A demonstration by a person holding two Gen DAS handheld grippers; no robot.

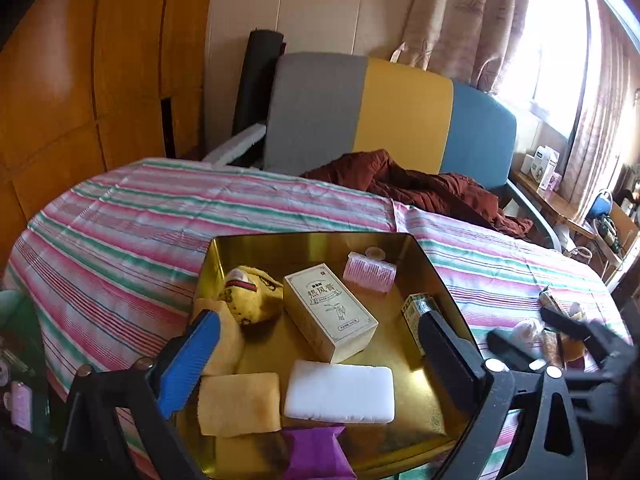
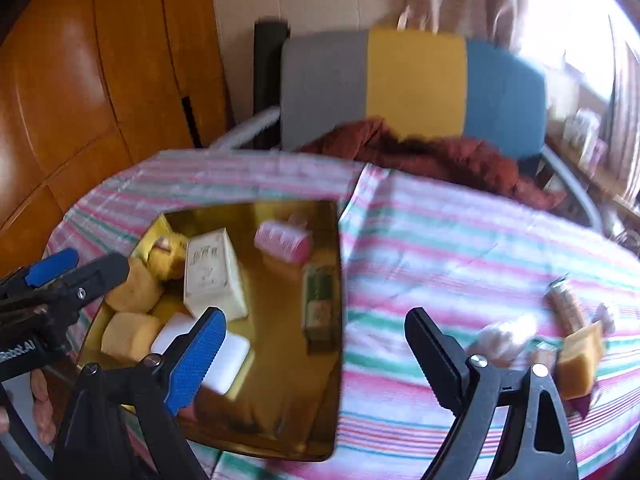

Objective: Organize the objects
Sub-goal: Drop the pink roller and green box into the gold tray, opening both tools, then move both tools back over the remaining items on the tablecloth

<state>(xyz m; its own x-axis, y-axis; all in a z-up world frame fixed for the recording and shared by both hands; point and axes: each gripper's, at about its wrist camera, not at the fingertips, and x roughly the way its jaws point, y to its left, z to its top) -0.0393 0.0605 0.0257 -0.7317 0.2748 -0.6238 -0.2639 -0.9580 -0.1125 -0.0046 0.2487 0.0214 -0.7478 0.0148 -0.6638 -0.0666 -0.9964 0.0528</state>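
Note:
A gold tray [image 1: 280,248] stands on the striped tablecloth. It holds a yellow plush toy [image 1: 248,296], a cream box [image 1: 328,312], a pink hair roller [image 1: 370,272], a small green box [image 1: 416,308], a white block [image 1: 340,390], a yellow cloth pad [image 1: 238,402] and a purple packet [image 1: 316,452]. My left gripper [image 1: 318,320] hangs open over the tray, nothing between its pads. My right gripper [image 2: 316,316] is open over the tray's [image 2: 280,360] right edge, also empty. To its right lie a brown packet [image 2: 564,308], a white wrapped thing [image 2: 508,336] and a tan block [image 2: 580,360].
The striped tablecloth [image 1: 160,216] covers a round table. Behind it stands a seat with a grey, yellow and blue back [image 1: 404,116], a dark red garment [image 1: 420,188] on it. Wooden panelling [image 1: 80,80] fills the left. A low shelf [image 1: 560,200] of small items is by the window.

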